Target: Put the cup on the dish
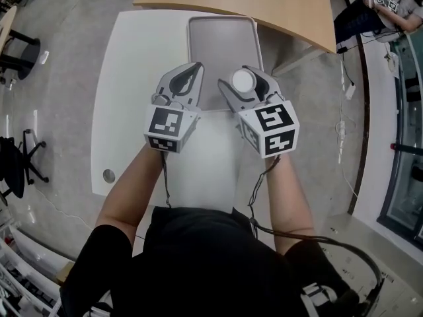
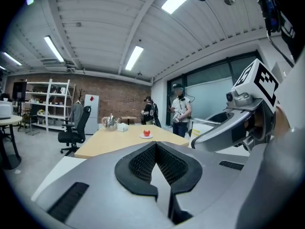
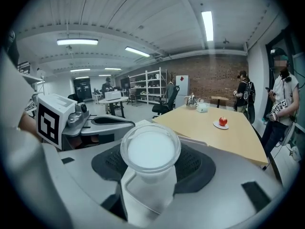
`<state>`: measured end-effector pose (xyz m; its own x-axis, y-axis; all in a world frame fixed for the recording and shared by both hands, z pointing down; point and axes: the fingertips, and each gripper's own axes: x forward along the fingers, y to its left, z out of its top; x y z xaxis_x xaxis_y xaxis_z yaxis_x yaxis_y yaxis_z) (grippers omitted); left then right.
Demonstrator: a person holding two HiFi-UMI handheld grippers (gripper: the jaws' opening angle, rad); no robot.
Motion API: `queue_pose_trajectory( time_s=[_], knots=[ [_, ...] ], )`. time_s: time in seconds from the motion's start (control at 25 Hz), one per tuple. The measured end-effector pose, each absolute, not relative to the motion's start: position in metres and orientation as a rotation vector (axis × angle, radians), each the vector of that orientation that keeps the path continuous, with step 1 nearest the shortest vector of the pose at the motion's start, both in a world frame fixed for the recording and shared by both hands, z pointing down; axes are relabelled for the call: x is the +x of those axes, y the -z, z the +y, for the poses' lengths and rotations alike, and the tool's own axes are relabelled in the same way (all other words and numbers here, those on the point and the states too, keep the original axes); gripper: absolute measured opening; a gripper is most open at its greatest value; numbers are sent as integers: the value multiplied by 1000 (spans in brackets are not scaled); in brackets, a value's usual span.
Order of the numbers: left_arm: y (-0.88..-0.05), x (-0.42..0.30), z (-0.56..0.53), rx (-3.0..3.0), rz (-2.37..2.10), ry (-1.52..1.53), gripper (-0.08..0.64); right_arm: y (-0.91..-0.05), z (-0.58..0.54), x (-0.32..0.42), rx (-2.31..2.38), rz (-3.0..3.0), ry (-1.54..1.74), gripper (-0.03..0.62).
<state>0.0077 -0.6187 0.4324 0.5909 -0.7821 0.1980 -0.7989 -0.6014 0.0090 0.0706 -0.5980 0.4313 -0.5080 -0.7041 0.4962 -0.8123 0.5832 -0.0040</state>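
I see right gripper (image 1: 244, 78) clamped on the white cup (image 3: 150, 149) over the grey tray (image 1: 221, 32); left gripper (image 1: 197, 68) closed, empty.

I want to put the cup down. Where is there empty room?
The grey tray is bare from the gripper tips up to the wooden table. The white table is bare left of the tray. It's crowded at the tray's near end, by the left gripper and the right gripper holding the cup.
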Motion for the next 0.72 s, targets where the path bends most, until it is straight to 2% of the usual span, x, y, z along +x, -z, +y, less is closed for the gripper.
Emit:
queue_pose_trajectory(
  time_s=[0.72],
  knots=[
    [-535,5,-693,2682,-1348,-297,0,-521,-679,61,1217,-2346,-354,249]
  ],
)
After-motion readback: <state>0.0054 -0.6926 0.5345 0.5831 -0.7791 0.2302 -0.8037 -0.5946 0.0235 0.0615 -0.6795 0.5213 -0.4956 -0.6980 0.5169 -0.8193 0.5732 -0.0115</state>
